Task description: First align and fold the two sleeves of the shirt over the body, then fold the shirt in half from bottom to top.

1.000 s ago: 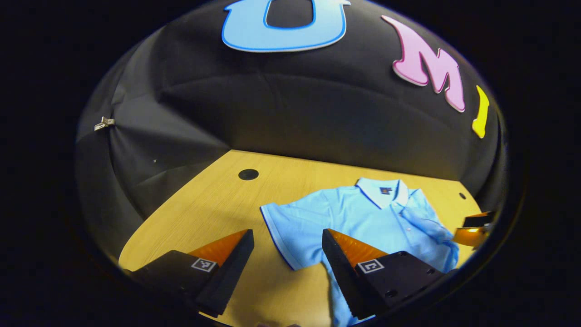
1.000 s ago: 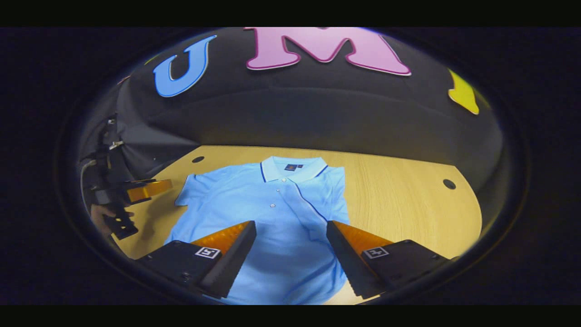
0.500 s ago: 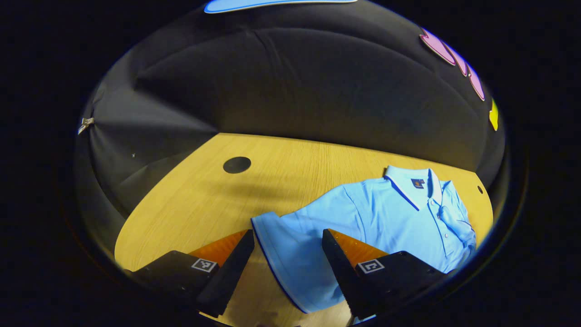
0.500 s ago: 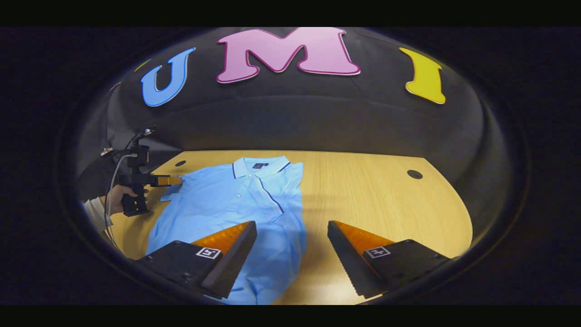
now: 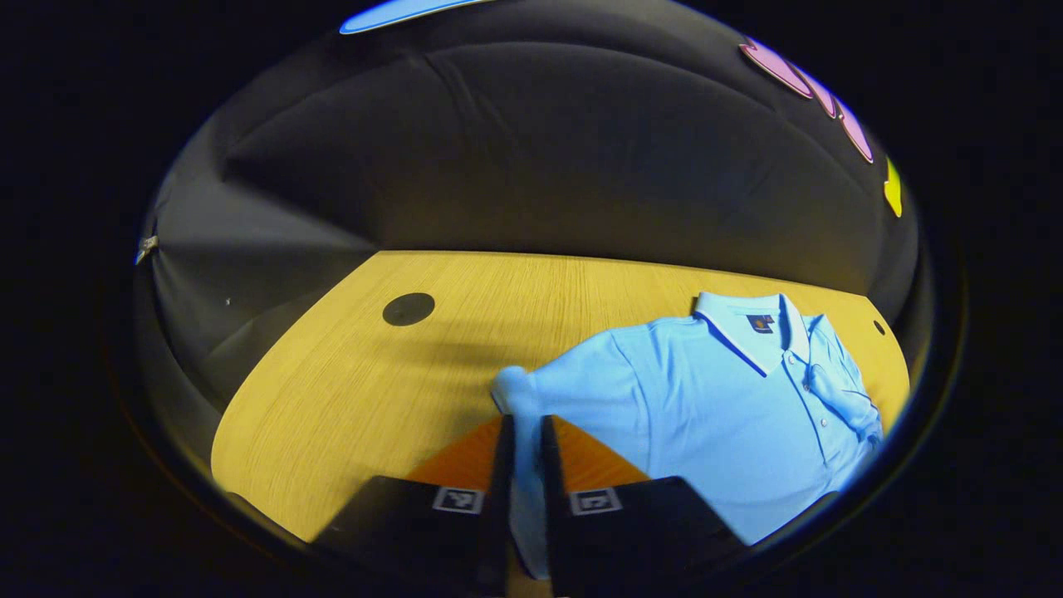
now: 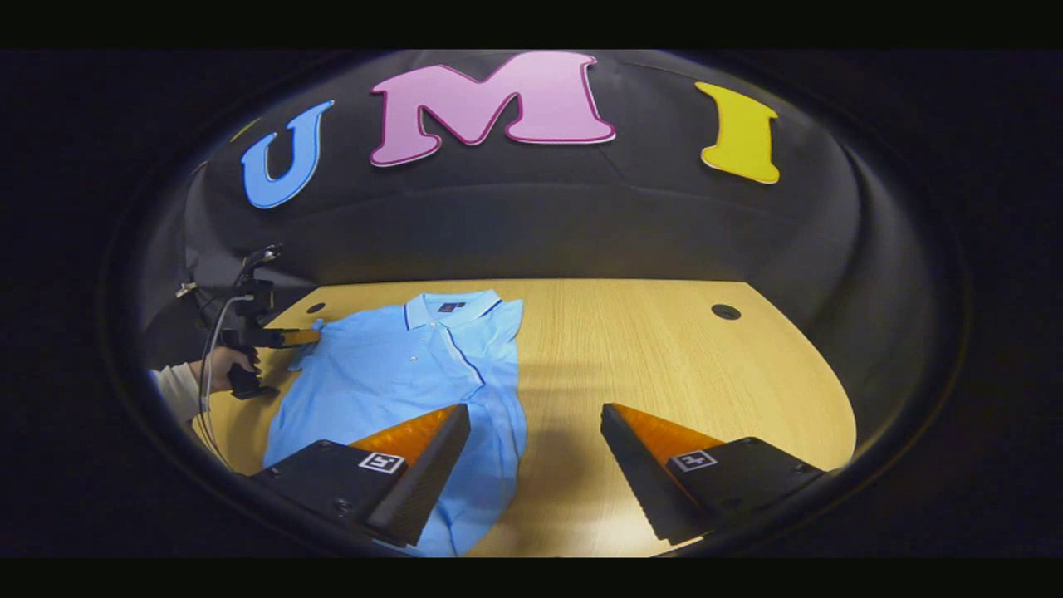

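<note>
My left gripper [image 5: 523,440] is clenched on the left sleeve [image 5: 516,397] of the light blue short-sleeved polo shirt [image 5: 722,399], both fingers pressing the bunched fabric between them. The shirt lies flat on the pale wooden table [image 5: 374,374], collar toward the far edge, nearer the table's left side in the right gripper view. Its other sleeve is already folded over the body. My right gripper [image 6: 536,457] hangs released, fingers wide apart, above the table beside the shirt's right edge. A hand [image 6: 222,365] holds the left gripper at the far left.

Lying flat on the light wooden table [image 6: 664,365] toward nine o'clock: light blue polo shirt [image 6: 390,374].
</note>
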Demonstrator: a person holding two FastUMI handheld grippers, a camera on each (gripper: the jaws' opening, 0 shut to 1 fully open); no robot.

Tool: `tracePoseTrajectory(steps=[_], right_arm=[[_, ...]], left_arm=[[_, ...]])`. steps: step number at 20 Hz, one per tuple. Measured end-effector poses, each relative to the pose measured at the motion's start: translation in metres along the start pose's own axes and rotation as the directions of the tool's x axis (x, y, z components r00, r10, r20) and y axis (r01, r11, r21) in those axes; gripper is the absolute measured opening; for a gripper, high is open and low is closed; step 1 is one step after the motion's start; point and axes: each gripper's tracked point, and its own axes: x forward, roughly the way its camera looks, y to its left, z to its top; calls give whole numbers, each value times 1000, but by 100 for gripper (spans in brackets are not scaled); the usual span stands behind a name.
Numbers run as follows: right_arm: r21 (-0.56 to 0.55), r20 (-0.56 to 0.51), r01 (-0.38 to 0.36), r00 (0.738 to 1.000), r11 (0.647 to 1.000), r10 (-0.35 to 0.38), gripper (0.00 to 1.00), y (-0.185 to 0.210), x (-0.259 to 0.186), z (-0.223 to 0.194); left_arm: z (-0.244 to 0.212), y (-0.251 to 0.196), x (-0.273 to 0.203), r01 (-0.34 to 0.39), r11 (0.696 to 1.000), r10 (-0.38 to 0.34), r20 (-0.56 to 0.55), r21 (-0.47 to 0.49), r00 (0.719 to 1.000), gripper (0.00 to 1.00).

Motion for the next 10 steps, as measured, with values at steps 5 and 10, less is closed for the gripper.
tracePoseTrajectory(steps=[5,10], right_arm=[[10,16,14,1000,1000,-14,100,-4,-11,-4],[8,6,27,1000,1000,-27,100,-9,-23,-8]], left_arm=[[2,-11,-1,-28,999,30,-45,42,999,7],[18,-73,-18,60,998,-59,-20,31,998,6]])
